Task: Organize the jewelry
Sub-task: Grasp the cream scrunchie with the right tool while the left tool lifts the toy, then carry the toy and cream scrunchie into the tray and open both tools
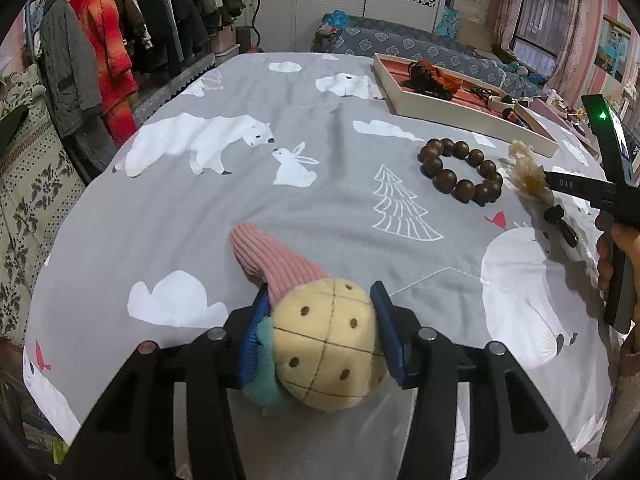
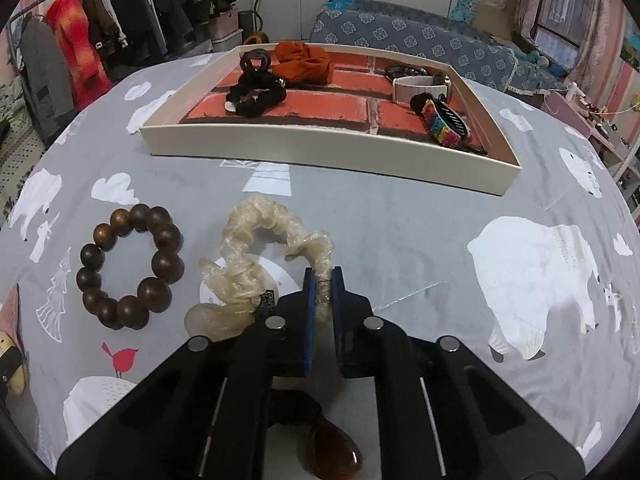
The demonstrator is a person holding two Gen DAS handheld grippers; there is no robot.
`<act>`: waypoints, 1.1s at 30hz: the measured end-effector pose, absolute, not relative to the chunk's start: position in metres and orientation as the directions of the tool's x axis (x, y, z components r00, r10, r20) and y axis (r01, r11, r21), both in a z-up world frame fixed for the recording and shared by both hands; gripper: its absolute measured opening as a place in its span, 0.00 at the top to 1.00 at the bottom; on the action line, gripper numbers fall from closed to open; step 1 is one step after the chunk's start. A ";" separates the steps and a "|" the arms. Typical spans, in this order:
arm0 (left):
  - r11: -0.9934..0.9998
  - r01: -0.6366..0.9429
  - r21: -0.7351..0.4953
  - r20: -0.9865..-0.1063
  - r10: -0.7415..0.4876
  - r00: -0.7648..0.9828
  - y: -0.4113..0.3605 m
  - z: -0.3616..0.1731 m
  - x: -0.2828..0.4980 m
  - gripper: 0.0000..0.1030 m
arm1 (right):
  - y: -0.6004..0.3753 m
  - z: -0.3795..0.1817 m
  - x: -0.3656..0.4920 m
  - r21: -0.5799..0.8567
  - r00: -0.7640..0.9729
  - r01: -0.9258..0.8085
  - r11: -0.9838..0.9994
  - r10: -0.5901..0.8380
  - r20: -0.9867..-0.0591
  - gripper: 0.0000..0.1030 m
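Left gripper: its blue pads pinched a yellow plush ball with brown dots and stitched lines; a teal tuft sat at the ball's 8 o'clock, against the left pad.
Pink ribbed piece: joined to the ball, it ran away toward 11 o'clock and lay on the bedspread.
Right gripper: pressed almost together, pinching a thin strand of the sheer cream scrunchie.
Cream scrunchie: the rest lay loose on the bedspread, spreading from the pads toward 10 o'clock.
Wooden bead bracelet: flat on the cloth at 9 o'clock of the right gripper, just beside the scrunchie, not touching it.
Amber clip: under the right gripper body, at 6 o'clock, partly hidden.
Tray: cream walls, brick-pattern floor, at 12 o'clock and apart from the scrunchie.
Tray contents: black scrunchie and dark claw clip on the left, orange fabric piece behind them, white band and rainbow clip on the right.
Bedspread: grey, printed with polar bears, clouds and trees.
Clothes rack: hung with jackets, at 10 o'clock in the left wrist view.
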State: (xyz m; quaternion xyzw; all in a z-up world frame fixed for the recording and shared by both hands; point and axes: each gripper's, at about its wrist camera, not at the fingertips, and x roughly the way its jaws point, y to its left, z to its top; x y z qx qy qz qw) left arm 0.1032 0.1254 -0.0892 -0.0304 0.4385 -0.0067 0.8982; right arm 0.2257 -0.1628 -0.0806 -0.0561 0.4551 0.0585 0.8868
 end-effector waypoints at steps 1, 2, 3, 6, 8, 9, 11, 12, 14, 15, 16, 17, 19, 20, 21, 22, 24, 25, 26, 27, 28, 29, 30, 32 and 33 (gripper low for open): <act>0.998 -0.013 -0.060 -0.787 -0.039 0.615 0.125 -0.088 0.103 0.53 | -0.164 -0.079 0.226 -0.042 0.582 -0.155 0.987 0.057 -0.811 0.92; 0.998 -0.013 -0.059 -0.788 -0.039 0.615 0.126 -0.088 0.103 0.53 | -0.166 -0.077 0.225 -0.038 0.589 -0.153 0.988 0.060 -0.806 0.93; 0.998 -0.014 -0.060 -0.788 -0.039 0.615 0.126 -0.087 0.103 0.54 | -0.167 -0.075 0.224 -0.035 0.595 -0.150 0.988 0.062 -0.801 0.93; 0.999 -0.018 -0.050 -0.781 -0.028 0.624 0.126 -0.083 0.103 0.55 | -0.172 -0.065 0.222 -0.016 0.620 -0.141 0.990 0.076 -0.781 0.93; 0.999 -0.024 -0.040 -0.770 -0.016 0.638 0.127 -0.077 0.104 0.55 | -0.175 -0.061 0.221 -0.011 0.630 -0.137 0.991 0.078 -0.772 0.93; 0.999 -0.025 -0.041 -0.768 -0.015 0.641 0.128 -0.076 0.104 0.55 | -0.177 -0.059 0.221 -0.006 0.635 -0.134 0.991 0.081 -0.769 0.93; 0.998 -0.028 -0.048 -0.760 -0.019 0.650 0.130 -0.070 0.108 0.55 | -0.181 -0.054 0.221 0.002 0.644 -0.128 0.992 0.085 -0.760 0.93; 0.999 -0.028 -0.045 -0.755 -0.016 0.655 0.130 -0.068 0.111 0.55 | -0.183 -0.053 0.221 0.008 0.646 -0.127 0.992 0.089 -0.758 0.93; 0.999 -0.031 -0.041 -0.748 -0.010 0.664 0.131 -0.064 0.115 0.55 | -0.186 -0.050 0.222 0.017 0.652 -0.124 0.992 0.094 -0.753 0.93; 0.999 -0.028 -0.043 -0.746 -0.013 0.666 0.130 -0.062 0.117 0.55 | -0.186 -0.049 0.222 0.017 0.654 -0.124 0.992 0.094 -0.751 0.93; 0.999 -0.023 -0.044 -0.741 -0.017 0.671 0.130 -0.058 0.121 0.55 | -0.188 -0.046 0.222 0.019 0.659 -0.123 0.992 0.096 -0.746 0.93; 0.999 -0.019 -0.043 -0.734 -0.019 0.679 0.129 -0.054 0.124 0.55 | -0.190 -0.045 0.223 0.021 0.663 -0.121 0.992 0.097 -0.742 0.93; 0.999 -0.011 -0.042 -0.716 -0.023 0.698 0.128 -0.044 0.134 0.55 | -0.194 -0.039 0.225 0.029 0.672 -0.116 0.993 0.100 -0.734 0.93; 0.999 -0.007 -0.044 -0.709 -0.026 0.705 0.127 -0.039 0.139 0.55 | -0.196 -0.037 0.226 0.032 0.677 -0.114 0.993 0.101 -0.729 0.93; 0.999 -0.004 -0.045 -0.705 -0.029 0.709 0.126 -0.036 0.143 0.55 | -0.198 -0.034 0.227 0.033 0.682 -0.110 0.993 0.100 -0.725 0.93; 0.999 0.000 -0.049 -0.699 -0.034 0.714 0.125 -0.030 0.151 0.55 | -0.201 -0.030 0.229 0.035 0.687 -0.106 0.994 0.099 -0.720 0.93; 0.998 0.016 -0.058 -0.690 -0.052 0.722 0.121 -0.021 0.162 0.55 | -0.207 -0.022 0.233 0.037 0.699 -0.098 0.995 0.095 -0.709 0.93; 0.998 0.025 -0.059 -0.685 -0.059 0.726 0.118 -0.016 0.170 0.55 | -0.209 -0.018 0.235 0.037 0.703 -0.094 0.995 0.093 -0.705 0.93; 0.998 0.033 -0.059 -0.681 -0.064 0.730 0.114 -0.011 0.177 0.55 | -0.212 -0.014 0.238 0.039 0.709 -0.090 0.995 0.091 -0.700 0.93; 0.997 0.043 -0.063 -0.677 -0.074 0.733 0.111 -0.006 0.184 0.55 | -0.214 -0.011 0.239 0.039 0.713 -0.086 0.996 0.089 -0.695 0.93; 0.996 0.058 -0.074 -0.670 -0.093 0.737 0.106 0.000 0.194 0.55 | -0.217 -0.006 0.242 0.039 0.720 -0.081 0.996 0.085 -0.689 0.93; 0.995 0.062 -0.080 -0.666 -0.100 0.739 0.103 0.005 0.202 0.55 | -0.219 -0.001 0.245 0.038 0.726 -0.077 0.996 0.083 -0.683 0.93; 0.994 0.068 -0.080 -0.662 -0.104 0.743 0.097 0.011 0.214 0.55 | -0.223 0.003 0.248 0.038 0.731 -0.074 0.997 0.080 -0.678 0.93; 0.993 0.081 -0.082 -0.653 -0.115 0.748 0.088 0.018 0.231 0.55 | -0.230 0.012 0.257 0.033 0.742 -0.064 0.997 0.070 -0.667 0.93; 0.993 0.086 -0.081 -0.653 -0.118 0.748 0.083 0.021 0.241 0.55 | -0.233 0.016 0.262 0.035 0.746 -0.057 0.998 0.066 -0.663 0.93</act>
